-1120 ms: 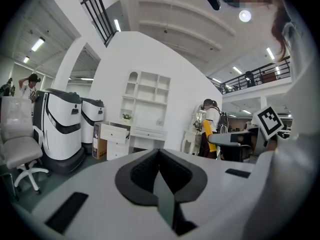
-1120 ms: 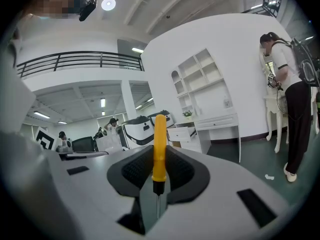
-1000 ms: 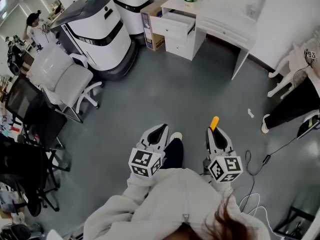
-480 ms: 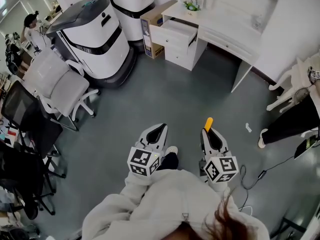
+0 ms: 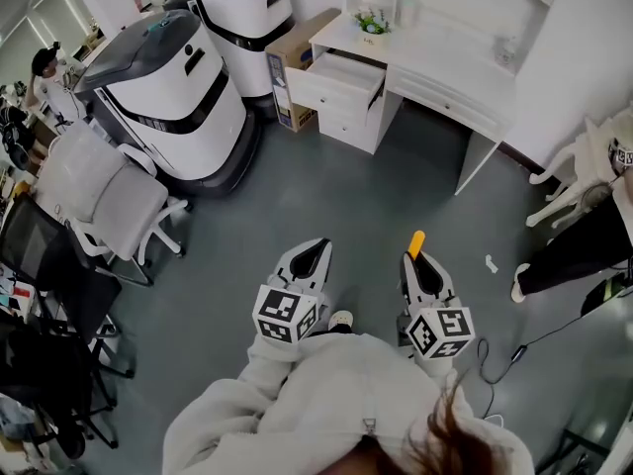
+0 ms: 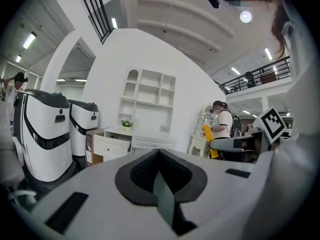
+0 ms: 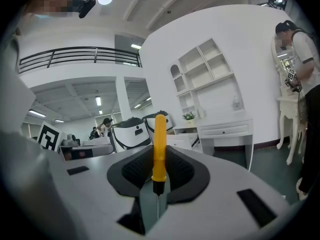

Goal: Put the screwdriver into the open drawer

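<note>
Fingertips of the left gripper (image 5: 312,257) are closed on each other, well apart from the white desk (image 5: 450,57) and its open drawer (image 5: 341,75). By the right gripper (image 5: 418,262) the yellow-handled screwdriver (image 5: 416,244) is clamped, its handle jutting forward

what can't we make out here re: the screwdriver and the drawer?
- Inside of the open drawer: in the head view it is far off and too small; in the left gripper view its own front panel hides it.
- Tip of the screwdriver: in the right gripper view the shaft disappears between the closed jaws; in the head view the right gripper covers all but the yellow handle.
</note>
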`<act>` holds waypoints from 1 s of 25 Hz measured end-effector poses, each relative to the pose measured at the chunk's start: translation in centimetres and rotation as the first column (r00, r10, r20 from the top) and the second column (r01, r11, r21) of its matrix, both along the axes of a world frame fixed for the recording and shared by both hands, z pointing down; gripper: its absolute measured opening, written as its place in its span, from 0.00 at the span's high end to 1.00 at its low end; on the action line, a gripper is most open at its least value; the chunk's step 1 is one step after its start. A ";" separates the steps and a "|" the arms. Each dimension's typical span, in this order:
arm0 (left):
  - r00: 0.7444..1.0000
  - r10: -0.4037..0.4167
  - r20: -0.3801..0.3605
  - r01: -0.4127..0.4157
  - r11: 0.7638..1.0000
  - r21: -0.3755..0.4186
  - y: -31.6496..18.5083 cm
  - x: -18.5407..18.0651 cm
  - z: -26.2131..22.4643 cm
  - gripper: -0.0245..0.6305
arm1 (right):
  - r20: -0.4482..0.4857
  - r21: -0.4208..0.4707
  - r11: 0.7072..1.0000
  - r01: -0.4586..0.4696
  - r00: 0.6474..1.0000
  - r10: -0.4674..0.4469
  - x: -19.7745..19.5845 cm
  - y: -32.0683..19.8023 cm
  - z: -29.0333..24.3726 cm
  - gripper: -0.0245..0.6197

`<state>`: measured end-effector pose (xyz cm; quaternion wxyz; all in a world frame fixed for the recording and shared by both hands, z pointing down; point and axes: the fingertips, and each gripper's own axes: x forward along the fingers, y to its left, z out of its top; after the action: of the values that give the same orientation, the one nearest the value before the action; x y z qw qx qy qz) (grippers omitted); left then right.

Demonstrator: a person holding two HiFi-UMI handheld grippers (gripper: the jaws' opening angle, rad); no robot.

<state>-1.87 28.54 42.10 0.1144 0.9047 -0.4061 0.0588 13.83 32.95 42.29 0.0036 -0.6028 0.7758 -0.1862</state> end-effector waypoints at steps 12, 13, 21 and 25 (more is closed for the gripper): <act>0.997 0.072 -0.005 -0.072 0.997 -0.012 -6.0 1.0 0.5 0.94 | 0.003 -0.012 0.998 -0.065 0.998 0.065 0.6 -4.8 0.8 0.82; 0.997 0.077 -0.001 -0.077 0.997 -0.018 -5.9 1.0 0.7 0.94 | 0.006 -0.020 0.998 -0.065 0.998 0.066 0.5 -4.8 0.9 0.82; 0.999 0.039 0.007 -0.038 0.997 -0.068 -5.2 -0.5 2.2 0.94 | 0.050 -0.051 0.998 -0.042 0.998 0.045 -0.3 -5.5 1.7 0.82; 1.000 -0.006 0.006 0.006 0.997 -0.071 -5.8 -1.7 2.5 0.94 | 0.054 -0.051 0.999 -0.008 0.998 0.011 -0.8 -6.9 1.8 0.82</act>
<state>-3.58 22.74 44.65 0.1452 0.8988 -0.4067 0.0753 12.98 26.07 44.14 0.0104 -0.6011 0.7676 -0.2220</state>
